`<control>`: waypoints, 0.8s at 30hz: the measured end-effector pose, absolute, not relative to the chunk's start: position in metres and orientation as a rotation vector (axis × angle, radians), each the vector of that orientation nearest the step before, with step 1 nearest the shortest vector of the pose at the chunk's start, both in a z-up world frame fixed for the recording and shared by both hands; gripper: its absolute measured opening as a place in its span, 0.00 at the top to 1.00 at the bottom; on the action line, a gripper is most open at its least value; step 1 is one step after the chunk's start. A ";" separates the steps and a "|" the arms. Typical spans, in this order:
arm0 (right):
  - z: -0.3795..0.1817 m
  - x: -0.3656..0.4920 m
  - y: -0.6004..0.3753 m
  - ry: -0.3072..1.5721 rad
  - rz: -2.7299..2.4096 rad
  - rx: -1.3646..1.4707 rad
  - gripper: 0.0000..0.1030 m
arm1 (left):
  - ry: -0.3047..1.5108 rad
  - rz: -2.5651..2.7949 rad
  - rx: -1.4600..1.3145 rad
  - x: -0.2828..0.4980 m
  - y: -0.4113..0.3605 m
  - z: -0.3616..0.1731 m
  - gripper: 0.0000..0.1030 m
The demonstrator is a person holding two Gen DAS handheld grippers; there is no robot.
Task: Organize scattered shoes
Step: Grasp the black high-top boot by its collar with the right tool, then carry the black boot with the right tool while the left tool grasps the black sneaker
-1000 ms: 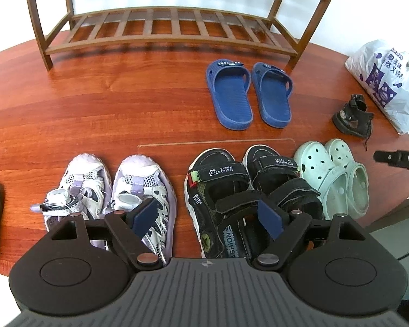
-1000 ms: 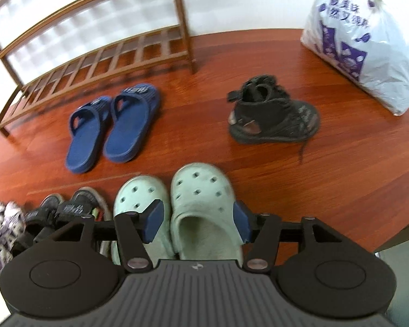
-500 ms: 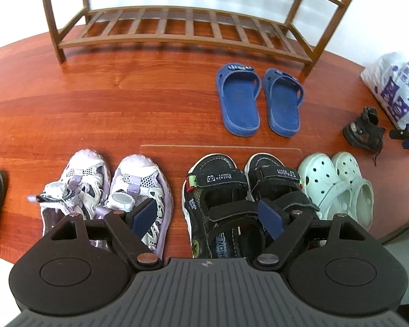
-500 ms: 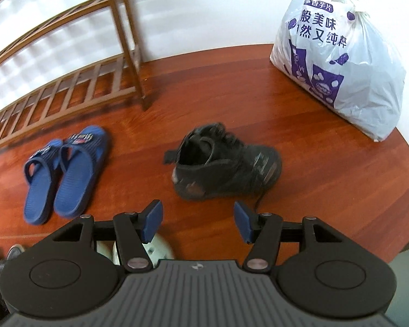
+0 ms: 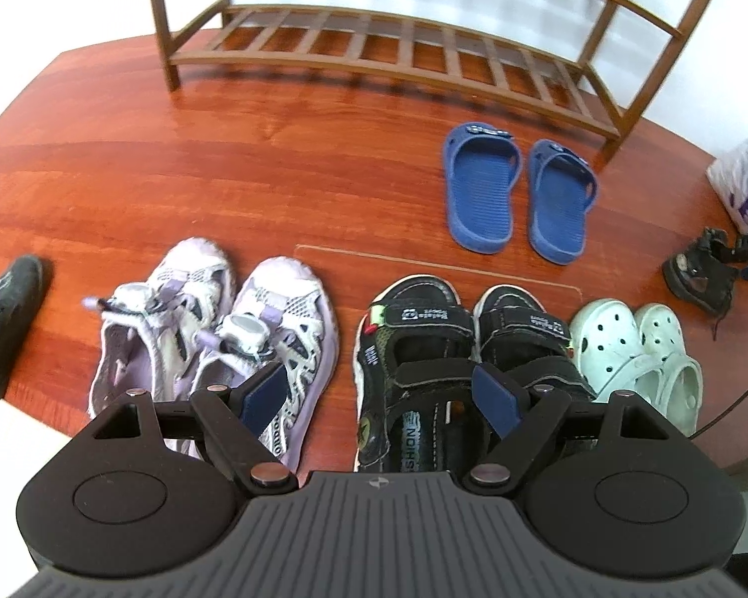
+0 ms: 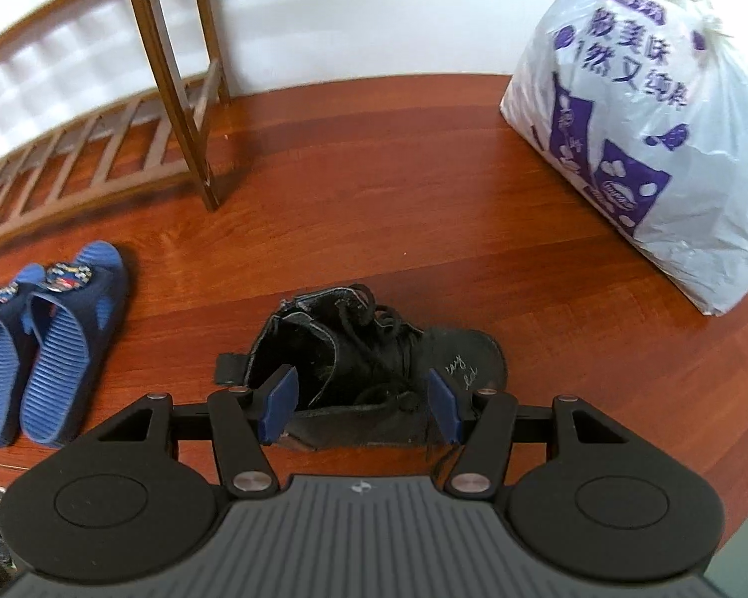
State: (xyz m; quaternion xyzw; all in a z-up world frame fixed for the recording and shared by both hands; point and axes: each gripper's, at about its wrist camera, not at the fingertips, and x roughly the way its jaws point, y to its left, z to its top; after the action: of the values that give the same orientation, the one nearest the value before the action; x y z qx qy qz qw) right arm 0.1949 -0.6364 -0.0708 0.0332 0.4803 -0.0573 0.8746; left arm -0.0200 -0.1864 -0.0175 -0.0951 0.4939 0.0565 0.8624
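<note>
Left wrist view, shoes: three pairs sit in a neat row on the wooden floor [image 5: 174, 159]. They are the purple sneakers [image 5: 214, 329], the black sandals [image 5: 454, 349] and the mint clogs [image 5: 638, 354].
Left wrist view, slippers: the blue slippers [image 5: 518, 194] sit together, close to the shoe rack [image 5: 399, 55].
Left wrist view, strays: one black shoe [image 5: 5, 319] lies alone at the far left. A black boot [image 5: 698, 274] lies alone at the far right.
Left wrist view, fingers: the left gripper [image 5: 381, 396] has its fingers wide open and holds nothing. It hangs over the sneakers and sandals.
Left wrist view, change: the view has tipped a little, but no shoe has moved.
Right wrist view, boot: the black boot [image 6: 374, 364] lies on its side on the floor, near a white plastic bag [image 6: 643, 149].
Right wrist view, fingers: the right gripper [image 6: 361, 406] has one finger on each side of the boot. They have just been closing in. They do not seem to squeeze it yet.
Right wrist view, change: a second ago this gripper was over the mint clogs. Now it has slid across to the boot.
What it means: the stray boot is likely next to be picked up, maybe to join the shoe at the far left.
</note>
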 end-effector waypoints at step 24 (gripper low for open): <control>-0.033 0.183 -0.646 0.912 -0.002 0.064 0.95 | 0.990 0.316 -0.254 -0.034 -0.161 -0.011 0.20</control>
State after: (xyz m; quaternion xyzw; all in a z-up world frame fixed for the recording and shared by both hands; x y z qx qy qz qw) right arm 0.1829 -0.6455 -0.0329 0.0311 0.4402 -0.0008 0.8974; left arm -0.0344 -0.1607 -0.0111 -0.1210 0.4719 0.1506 0.8603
